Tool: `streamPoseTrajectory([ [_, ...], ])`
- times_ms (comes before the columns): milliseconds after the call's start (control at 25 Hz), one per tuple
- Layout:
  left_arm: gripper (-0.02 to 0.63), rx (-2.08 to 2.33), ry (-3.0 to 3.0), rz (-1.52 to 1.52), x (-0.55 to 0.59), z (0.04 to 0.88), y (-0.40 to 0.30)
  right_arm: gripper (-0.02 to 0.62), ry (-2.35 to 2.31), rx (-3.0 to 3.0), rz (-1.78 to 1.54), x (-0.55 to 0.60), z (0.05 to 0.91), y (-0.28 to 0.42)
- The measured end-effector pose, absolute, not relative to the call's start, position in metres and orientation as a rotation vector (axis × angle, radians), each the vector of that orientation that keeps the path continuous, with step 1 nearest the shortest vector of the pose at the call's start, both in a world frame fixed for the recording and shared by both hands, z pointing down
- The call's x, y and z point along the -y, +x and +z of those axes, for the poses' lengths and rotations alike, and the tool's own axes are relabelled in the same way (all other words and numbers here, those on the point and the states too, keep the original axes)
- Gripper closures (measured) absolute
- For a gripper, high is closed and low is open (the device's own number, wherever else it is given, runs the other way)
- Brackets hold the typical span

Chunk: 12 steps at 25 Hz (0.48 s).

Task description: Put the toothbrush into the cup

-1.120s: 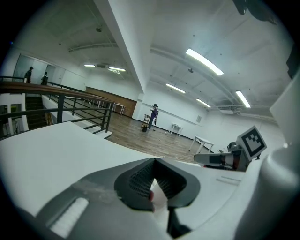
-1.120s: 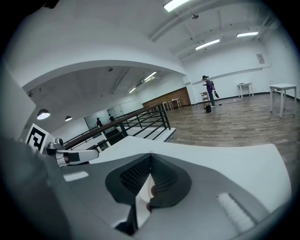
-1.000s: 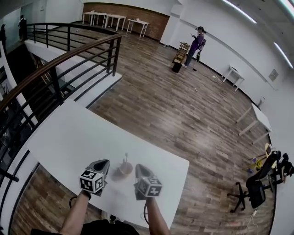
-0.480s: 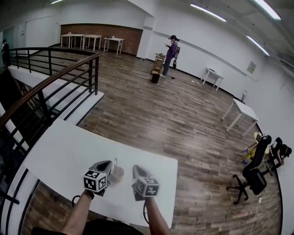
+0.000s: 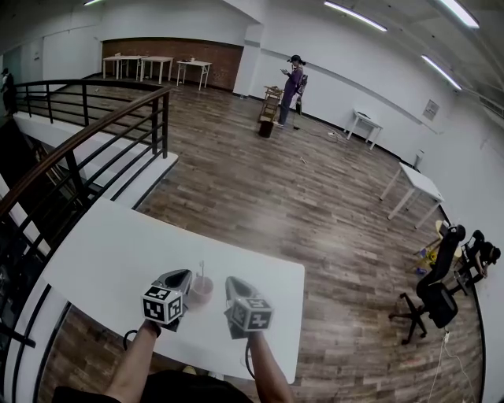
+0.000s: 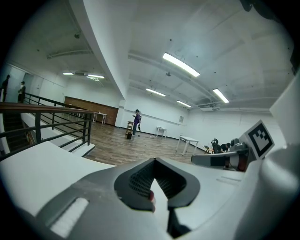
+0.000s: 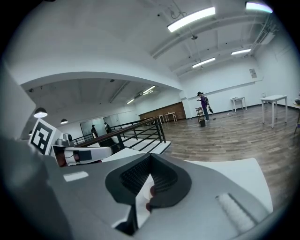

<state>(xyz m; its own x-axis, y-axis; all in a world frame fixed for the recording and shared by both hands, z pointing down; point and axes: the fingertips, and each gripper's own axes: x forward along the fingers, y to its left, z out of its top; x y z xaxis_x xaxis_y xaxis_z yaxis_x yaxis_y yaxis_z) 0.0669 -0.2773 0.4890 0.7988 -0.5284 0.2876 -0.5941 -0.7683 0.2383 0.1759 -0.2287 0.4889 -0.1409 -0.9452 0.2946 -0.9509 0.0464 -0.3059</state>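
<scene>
On the counter, the toothbrush stands in the cup as before. The left tool and right tool, both closed and empty, have lifted a bit.

Left tool and right tool look grey, marker-cubed.

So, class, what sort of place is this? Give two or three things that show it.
Probably a big, open workspace or lab, sparsely furnished: a bare wood-plank floor, white tables set near the walls, a black railing along one side, and strip lights overhead.
</scene>
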Motion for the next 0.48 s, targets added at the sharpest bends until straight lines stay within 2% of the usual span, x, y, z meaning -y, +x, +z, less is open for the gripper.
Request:
streamPoseTrajectory([
  [480,0.599,0.905,2.654,0.284,0.273,0.485,0.053,0.588,1.986,2.301,0.686,0.226,0.489,0.163],
])
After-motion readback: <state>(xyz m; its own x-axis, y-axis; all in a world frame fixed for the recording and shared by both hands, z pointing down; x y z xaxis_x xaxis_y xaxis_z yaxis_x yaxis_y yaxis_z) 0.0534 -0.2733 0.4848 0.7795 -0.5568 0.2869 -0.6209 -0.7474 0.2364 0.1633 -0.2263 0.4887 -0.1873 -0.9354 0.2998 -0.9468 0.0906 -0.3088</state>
